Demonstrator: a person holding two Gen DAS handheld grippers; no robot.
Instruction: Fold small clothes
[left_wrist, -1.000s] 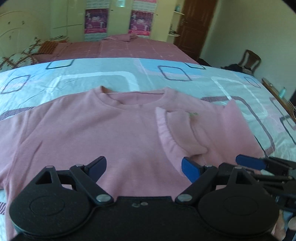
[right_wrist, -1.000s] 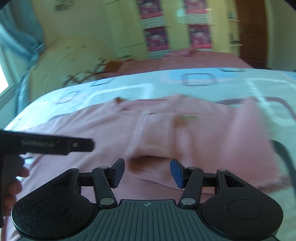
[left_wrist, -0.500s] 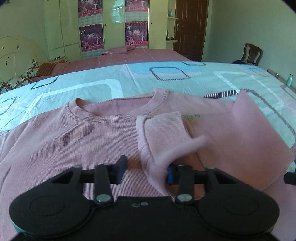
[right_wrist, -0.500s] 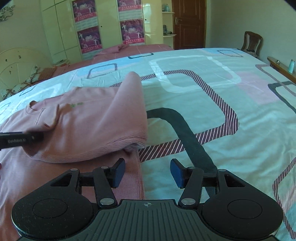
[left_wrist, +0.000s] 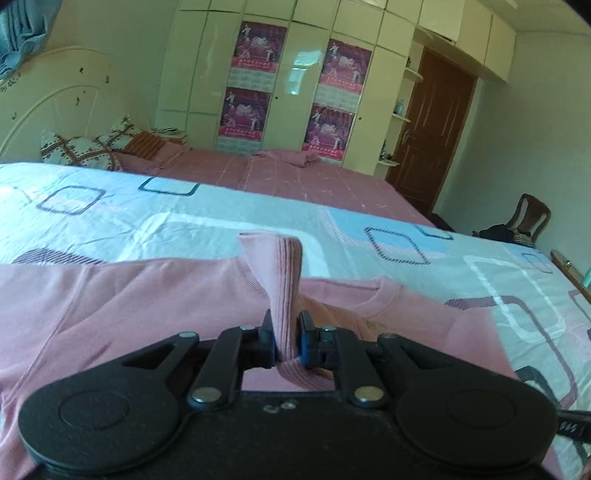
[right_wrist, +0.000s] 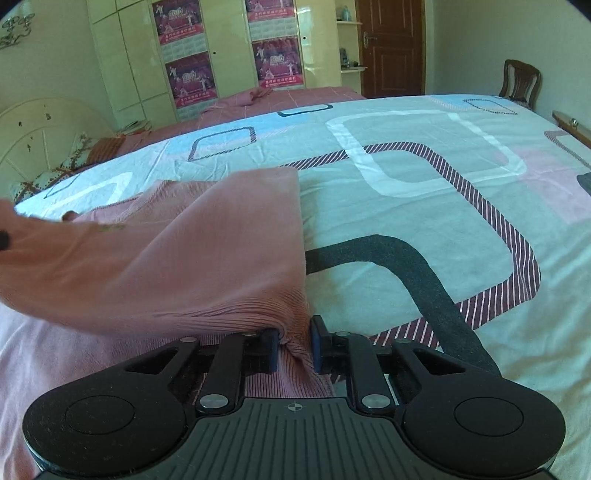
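A pink knit sweater lies flat on the bed, neckline away from me. In the left wrist view my left gripper is closing, its pads pressing on the ribbed sleeve cuff, which stands up between them. In the right wrist view my right gripper is also closing. Its pads pinch the bunched ribbed edge of the sweater's folded-over side, and the cloth rises off the bed toward the left.
The bed sheet is pale with rounded square patterns. Behind it lie a pink-covered bed, pillows by a white headboard, a cream wardrobe with posters and a brown door. A wooden chair stands far right.
Both grippers went from open to clamped on the sweater: the left on the sleeve cuff, now raised upright, the right on the folded side's edge, which has lifted.
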